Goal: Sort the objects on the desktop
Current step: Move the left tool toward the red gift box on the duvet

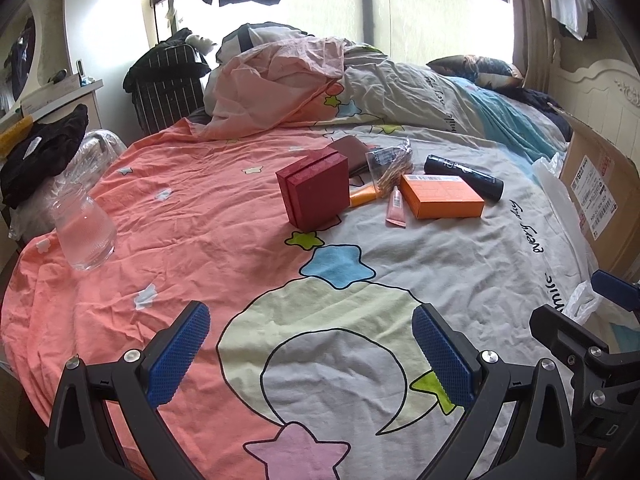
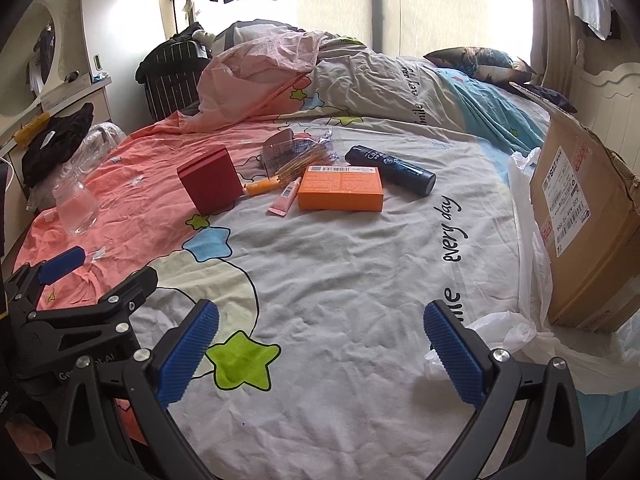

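Bed cover [image 2: 340,280]: matt wrinkled cloth. Red box [image 2: 210,184]: textured paper-like skin. Orange box [image 2: 340,194]: smooth card. Dark tube [image 2: 390,170]: glossy. Jar [image 1: 82,232]: clear, glassy. Big carton [image 2: 580,220]: rough cardboard. Tool pads [image 2: 188,354]: knurled blue.

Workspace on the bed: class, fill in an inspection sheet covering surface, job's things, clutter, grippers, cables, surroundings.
Surface: wrinkled cartoon bedsheet.
Job's things: red box, orange box, dark bottle, pink tube, orange tube, clear packet of sticks, grouped together.
Clutter: glass jar, apart at left; crumpled duvet.
Grippers: left gripper and right gripper open, empty.
Cables: nothing seen.
Surroundings: cardboard carton, white plastic bag, window.
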The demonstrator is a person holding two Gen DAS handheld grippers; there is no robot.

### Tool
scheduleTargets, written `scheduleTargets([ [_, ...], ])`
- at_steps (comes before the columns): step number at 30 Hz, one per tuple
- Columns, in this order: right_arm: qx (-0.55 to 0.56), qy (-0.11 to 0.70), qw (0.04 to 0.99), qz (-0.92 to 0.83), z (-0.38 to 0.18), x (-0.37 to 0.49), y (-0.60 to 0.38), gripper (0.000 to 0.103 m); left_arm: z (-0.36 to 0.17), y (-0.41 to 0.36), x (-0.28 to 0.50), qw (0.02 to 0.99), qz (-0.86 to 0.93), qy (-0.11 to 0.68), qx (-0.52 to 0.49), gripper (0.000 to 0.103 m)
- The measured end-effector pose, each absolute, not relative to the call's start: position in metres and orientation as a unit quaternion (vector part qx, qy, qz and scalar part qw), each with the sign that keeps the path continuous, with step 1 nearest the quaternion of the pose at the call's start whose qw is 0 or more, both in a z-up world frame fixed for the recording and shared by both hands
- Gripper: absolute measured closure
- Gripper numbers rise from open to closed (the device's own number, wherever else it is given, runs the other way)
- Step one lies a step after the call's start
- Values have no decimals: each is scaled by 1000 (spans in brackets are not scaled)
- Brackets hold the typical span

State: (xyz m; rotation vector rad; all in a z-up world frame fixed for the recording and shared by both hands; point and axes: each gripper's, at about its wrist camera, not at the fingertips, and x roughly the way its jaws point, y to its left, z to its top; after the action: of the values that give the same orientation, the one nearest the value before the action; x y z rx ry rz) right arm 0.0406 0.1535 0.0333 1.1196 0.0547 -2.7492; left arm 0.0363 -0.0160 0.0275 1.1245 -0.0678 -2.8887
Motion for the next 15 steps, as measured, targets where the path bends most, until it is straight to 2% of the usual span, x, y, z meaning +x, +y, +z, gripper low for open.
scheduleTargets([
  [15, 377, 9, 92, -921, 32, 41, 157, 0, 22, -19, 33, 21, -930, -23, 367, 0],
])
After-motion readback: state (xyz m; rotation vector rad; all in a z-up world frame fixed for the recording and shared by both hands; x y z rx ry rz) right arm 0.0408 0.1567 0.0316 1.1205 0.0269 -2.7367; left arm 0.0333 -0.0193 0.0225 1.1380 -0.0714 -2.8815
